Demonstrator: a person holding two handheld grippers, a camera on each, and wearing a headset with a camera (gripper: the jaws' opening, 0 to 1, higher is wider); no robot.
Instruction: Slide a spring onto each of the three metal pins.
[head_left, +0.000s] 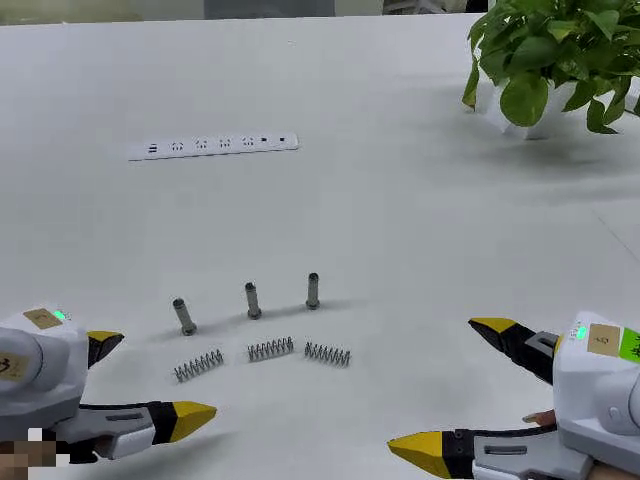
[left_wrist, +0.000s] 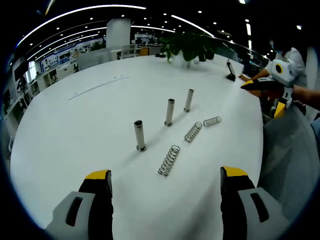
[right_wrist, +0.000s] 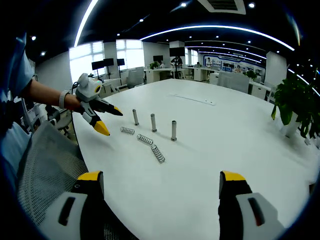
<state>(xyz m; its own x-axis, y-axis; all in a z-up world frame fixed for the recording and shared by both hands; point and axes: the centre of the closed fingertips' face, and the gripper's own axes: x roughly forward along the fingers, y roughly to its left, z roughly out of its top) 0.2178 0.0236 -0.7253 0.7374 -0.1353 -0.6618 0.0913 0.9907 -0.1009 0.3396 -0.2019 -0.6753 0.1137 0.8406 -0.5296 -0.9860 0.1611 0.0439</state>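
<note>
Left tool (head_left: 165, 374) and right tool (head_left: 434, 384): I have both jaws wide, nothing held, over the near edge of the tabletop (head_left: 400, 230). Three pins (head_left: 253, 300) stand upright in a row between them. Three springs (head_left: 270, 348) lie loose just edgeward of the pins

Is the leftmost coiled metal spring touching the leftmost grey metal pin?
Apart. The head view shows bare white table between the leftmost spring and leftmost pin.

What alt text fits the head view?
Three upright grey metal pins stand in a row on a white table, a coiled steel spring lying before each. The left gripper and right gripper, yellow-tipped fingers open, hover at the near corners.
</note>
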